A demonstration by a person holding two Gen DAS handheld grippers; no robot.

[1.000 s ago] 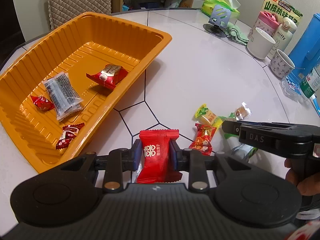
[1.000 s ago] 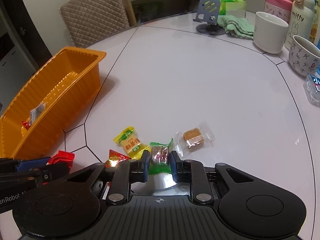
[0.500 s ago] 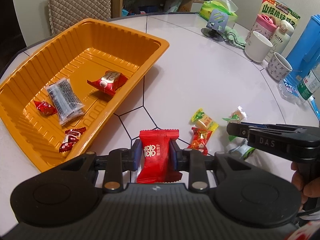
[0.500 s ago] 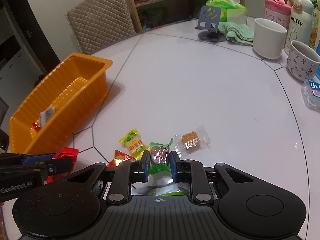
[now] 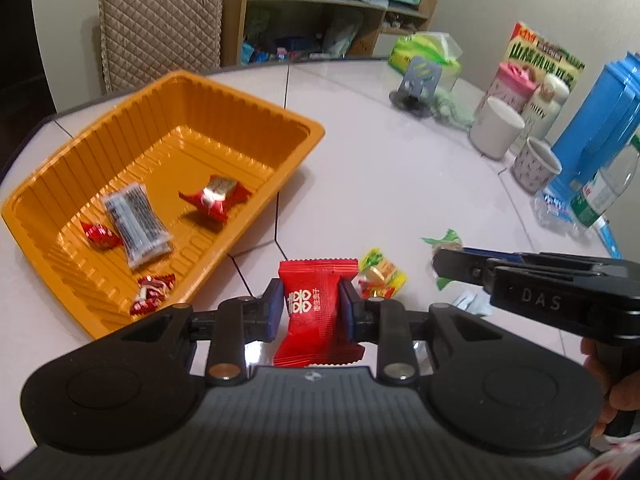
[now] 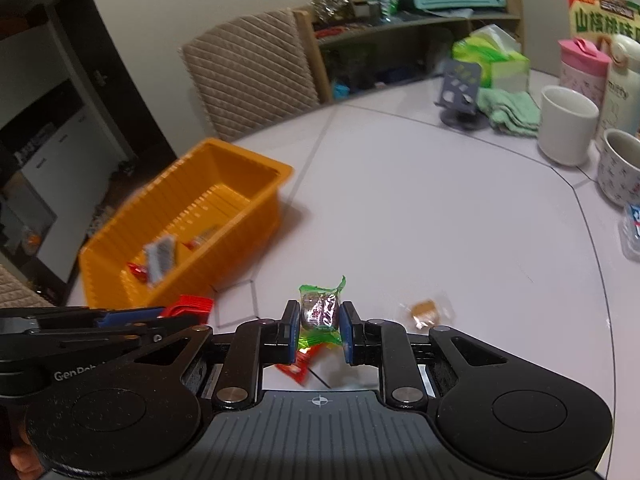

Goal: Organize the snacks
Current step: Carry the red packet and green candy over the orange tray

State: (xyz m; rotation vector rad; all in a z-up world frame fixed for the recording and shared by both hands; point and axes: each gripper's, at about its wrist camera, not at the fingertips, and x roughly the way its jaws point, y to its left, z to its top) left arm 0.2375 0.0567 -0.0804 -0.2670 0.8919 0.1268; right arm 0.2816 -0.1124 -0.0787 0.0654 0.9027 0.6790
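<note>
White worktop (image 5: 400, 184), tray (image 5: 248, 120) ahead-left of both tools: left tool (image 5: 311, 307) pinches red pkt (image 5: 316, 308) mid-body, right tool (image 6: 319, 326) pinches green candy (image 6: 320, 312); both look light, crinkly, slippery, so best gripped at the filled centre, not foil ends.

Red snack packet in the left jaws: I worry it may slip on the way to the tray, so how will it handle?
The red snack packet looks light and puffy. Its glossy film may slide. The crimped ends stick out unsupported, so probably floppy.
</note>
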